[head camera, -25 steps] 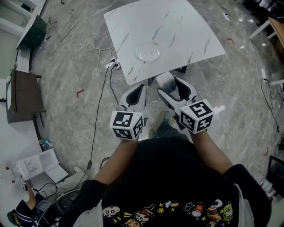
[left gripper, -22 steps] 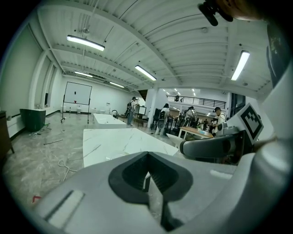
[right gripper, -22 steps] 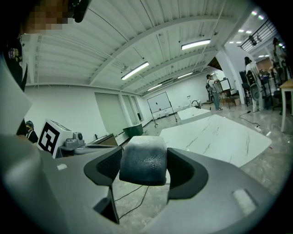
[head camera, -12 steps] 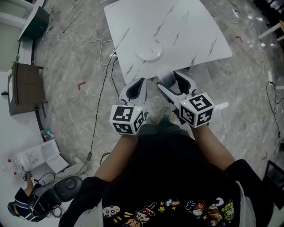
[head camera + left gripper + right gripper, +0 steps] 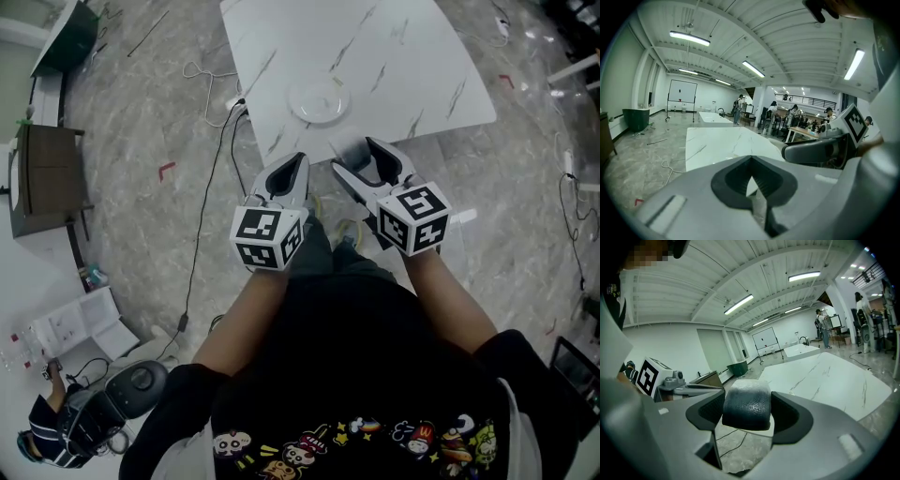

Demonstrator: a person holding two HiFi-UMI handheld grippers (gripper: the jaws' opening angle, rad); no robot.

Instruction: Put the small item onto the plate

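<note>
- Carrying the small item (image 5: 746,404) towards the tabletop (image 5: 394,56), you held it clamped between the fingers of the right gripper (image 5: 354,157). It was a dark grey, rounded lump with a pebbled skin, gripped on both flanks.
- The left gripper (image 5: 289,176) had its fingers together with nothing between them, and it hung just beside the right one, on its left.
- Over the last second the tabletop had grown a little larger in the head view, and both grippers had risen in the frame. This suggested you had stepped in and lifted them slightly.
- The gap between the item and the plate (image 5: 298,103) had barely closed in that time, and the item stayed about level with the tabletop's near edge.
- The plate stood empty on the tabletop, towards that near edge, beyond the item and slightly to its left.
- So the approach looked under way, but the placing had not begun. The item was in the air, apart from the plate, with a strip of bare tabletop between them.
- By my judgement, the next move called for a reach forward and a little left. You would then lower the item over the plate's middle before letting the fingers part.
- The item looked rounded, so it might have rolled if dropped from height, and a low release seemed safer.
- The left gripper seemed to have no part in this and needed only to keep clear of the plate.
</note>
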